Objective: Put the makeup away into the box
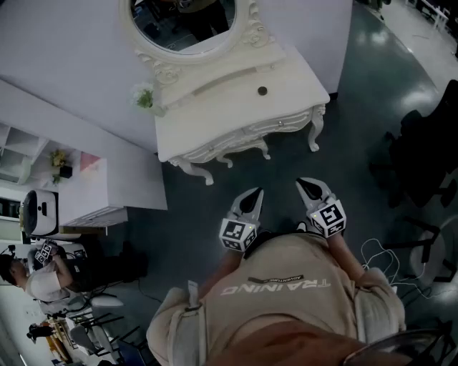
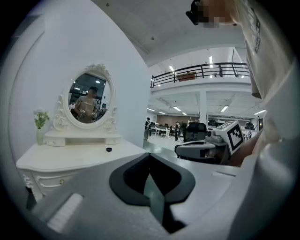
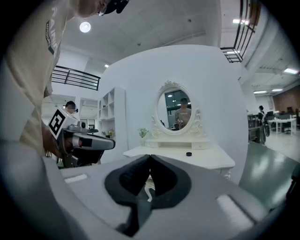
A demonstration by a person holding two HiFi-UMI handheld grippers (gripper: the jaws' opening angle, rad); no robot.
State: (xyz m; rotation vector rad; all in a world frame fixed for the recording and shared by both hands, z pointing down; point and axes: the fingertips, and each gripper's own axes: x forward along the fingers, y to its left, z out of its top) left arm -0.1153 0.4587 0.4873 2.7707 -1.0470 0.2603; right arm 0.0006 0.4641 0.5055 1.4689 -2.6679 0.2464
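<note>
We face a white dressing table (image 1: 236,107) with carved, curved legs, pushed against a plain white wall (image 1: 64,43). An oval mirror (image 1: 182,18) in an ornate white frame stands on it, with a small vase of flowers (image 1: 147,99) near its left end. The floor (image 1: 358,93) is dark grey-green and glossy. To the left we see a white shelf unit (image 3: 108,110). To the right, black office chairs (image 1: 422,157) stand above loose white cables (image 1: 376,254). Beyond, a railed mezzanine (image 2: 201,70) runs under strip lights (image 2: 176,108).
</note>
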